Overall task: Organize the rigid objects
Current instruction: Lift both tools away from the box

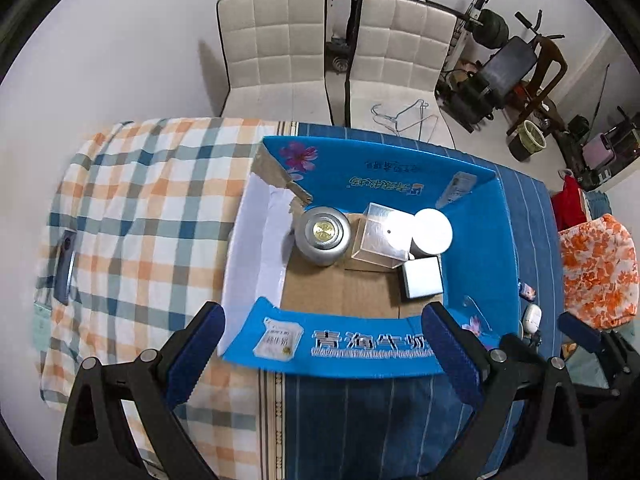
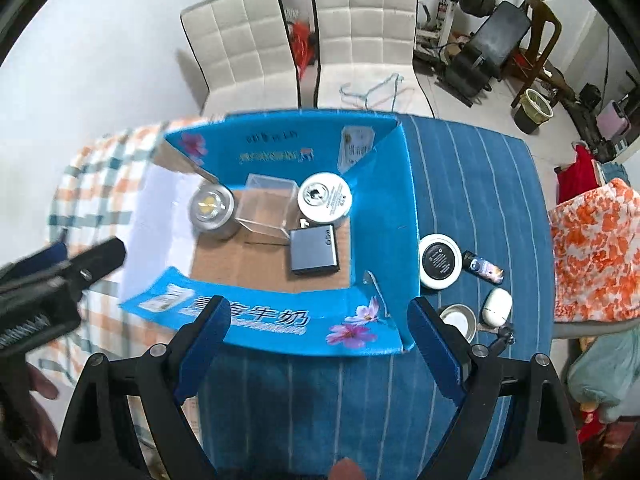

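Observation:
A blue cardboard box sits open on the table. Inside it are a silver round tin, a clear plastic box, a white round container and a flat grey box. My left gripper is open and empty above the box's near wall. My right gripper is open and empty above the box's near right corner. To the right of the box lie a black-and-white round tin, a small dark bottle, a white case and a metal lid.
The table wears a blue striped cloth and a plaid cloth. A dark phone lies on the plaid cloth. Two white chairs stand behind the table. An orange floral cushion is at the right.

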### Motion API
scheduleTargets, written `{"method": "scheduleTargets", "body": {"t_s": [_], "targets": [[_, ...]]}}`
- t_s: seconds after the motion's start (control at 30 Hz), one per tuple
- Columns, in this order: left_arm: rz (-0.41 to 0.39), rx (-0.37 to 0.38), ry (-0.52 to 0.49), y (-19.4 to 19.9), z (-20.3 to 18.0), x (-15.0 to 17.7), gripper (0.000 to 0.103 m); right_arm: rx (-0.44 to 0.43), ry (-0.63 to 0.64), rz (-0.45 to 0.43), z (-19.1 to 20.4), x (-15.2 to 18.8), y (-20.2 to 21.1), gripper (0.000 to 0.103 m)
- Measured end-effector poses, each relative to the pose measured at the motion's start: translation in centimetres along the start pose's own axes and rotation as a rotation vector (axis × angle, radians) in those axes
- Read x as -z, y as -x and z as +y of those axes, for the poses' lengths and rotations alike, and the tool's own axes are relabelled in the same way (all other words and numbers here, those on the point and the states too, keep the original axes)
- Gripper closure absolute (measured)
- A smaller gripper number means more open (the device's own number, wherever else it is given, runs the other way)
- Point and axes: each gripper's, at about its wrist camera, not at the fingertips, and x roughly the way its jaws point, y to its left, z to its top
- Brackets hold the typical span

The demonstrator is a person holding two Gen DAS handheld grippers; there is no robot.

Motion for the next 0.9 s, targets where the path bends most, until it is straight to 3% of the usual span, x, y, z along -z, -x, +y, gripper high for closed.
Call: {"method": "scheduleTargets", "body": {"t_s": [0.6, 0.77, 0.9], "targets": [[-0.134, 0.017, -0.04, 8.7, -1.2, 2.3, 0.002, -0.056, -0.018, -0.143, -1.2, 2.0, 10.3, 0.011], [-0.141, 0.024, -0.044, 8.9, -2.1, 2.5, 0.002, -0.087, -0.05, -0.127, -2.6, 2.4, 10.3, 0.011], [-0.106, 0.051, -0.078, 7.3, -4.6, 2.1, 0.002, -0.08, -0.132, -0.101, -6.4, 3.3, 9.1, 0.011]]}}
